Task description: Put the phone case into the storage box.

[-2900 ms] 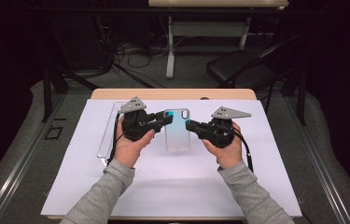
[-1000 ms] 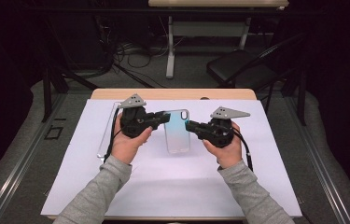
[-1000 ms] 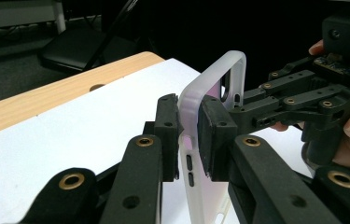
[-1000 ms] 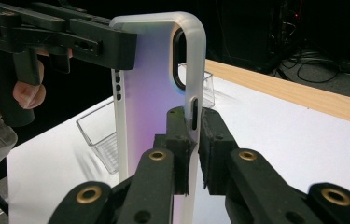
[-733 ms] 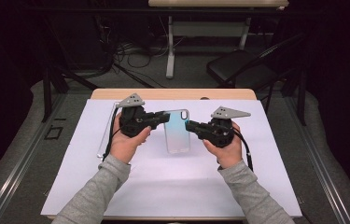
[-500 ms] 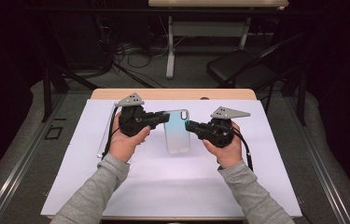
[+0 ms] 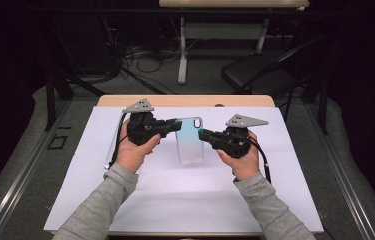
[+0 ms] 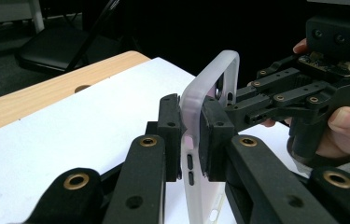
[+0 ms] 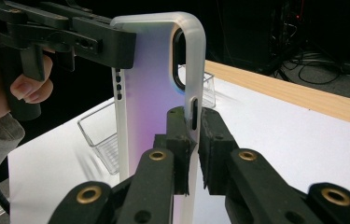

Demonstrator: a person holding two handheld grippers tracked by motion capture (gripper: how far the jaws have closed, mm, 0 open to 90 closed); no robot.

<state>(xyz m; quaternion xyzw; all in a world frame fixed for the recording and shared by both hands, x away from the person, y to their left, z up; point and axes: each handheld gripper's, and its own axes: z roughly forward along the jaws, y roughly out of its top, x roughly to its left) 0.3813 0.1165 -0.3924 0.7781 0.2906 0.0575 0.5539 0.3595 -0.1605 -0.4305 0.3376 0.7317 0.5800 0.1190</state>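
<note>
The case [image 7: 189, 141] sits mid-frame in the high view, lifted off the white sheet [image 7: 185, 200] and held between both tools. The left gripper [image 7: 176, 125] pinches its upper left edge; the right gripper [image 7: 201, 135] pinches the opposite side rim [image 9: 192, 116] — both jaw pairs pressed tight on frosted plastic. Pick-up looks done. The clear tray [image 9: 101, 135] at the left holds nothing, so placing the case seems left.
</note>
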